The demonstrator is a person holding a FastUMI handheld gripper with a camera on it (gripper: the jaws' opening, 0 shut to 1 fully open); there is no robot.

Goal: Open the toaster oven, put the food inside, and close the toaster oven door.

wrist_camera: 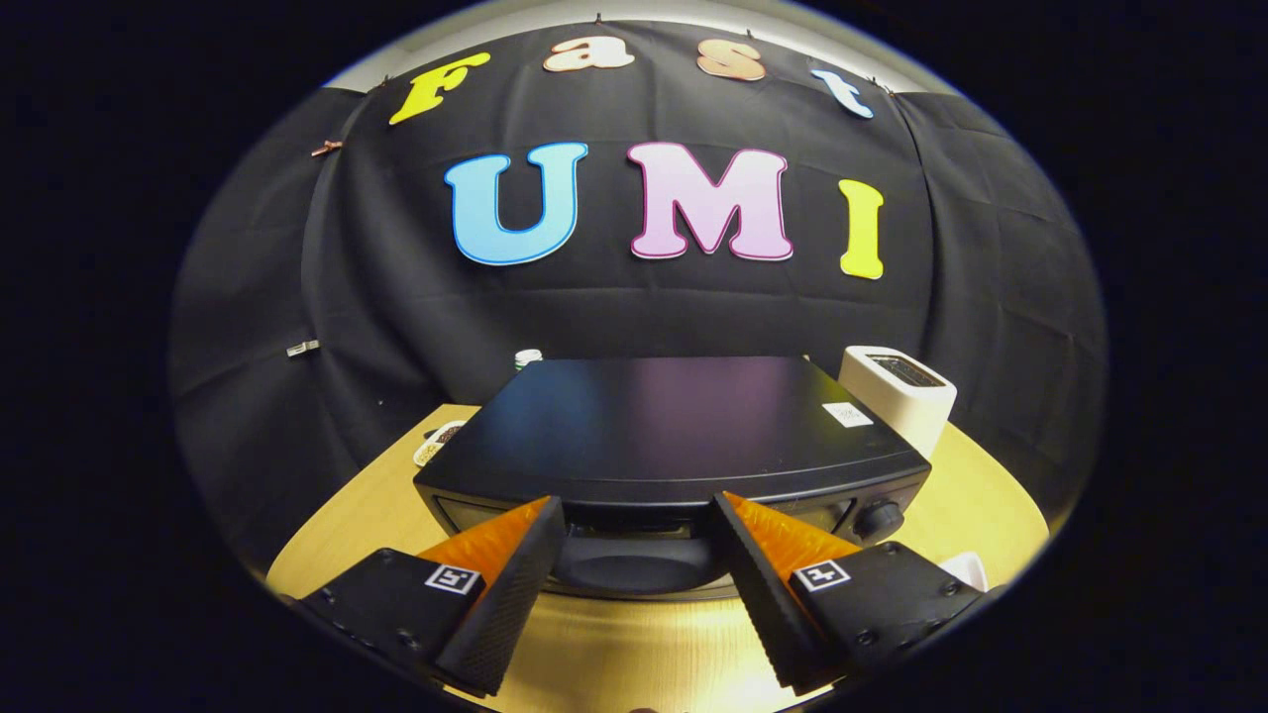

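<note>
Fingers (pixel 535 569) spread wide, toaster oven (pixel 674 436) just ahead.

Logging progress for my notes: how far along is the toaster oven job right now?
Nothing looks done yet. The toaster oven sits on the wooden table, and from this high angle its door looks shut. In hand: the gripper has its jaws spread wide just before the oven's front, touching nothing. Left: opening the door, putting the food inside, closing it.

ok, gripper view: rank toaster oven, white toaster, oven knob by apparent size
1. Toaster oven, by far the largest, just ahead of the open hand-held gripper.
2. White toaster, beyond it, so likely understated.
3. Oven knob, smallest despite being nearer.
</note>
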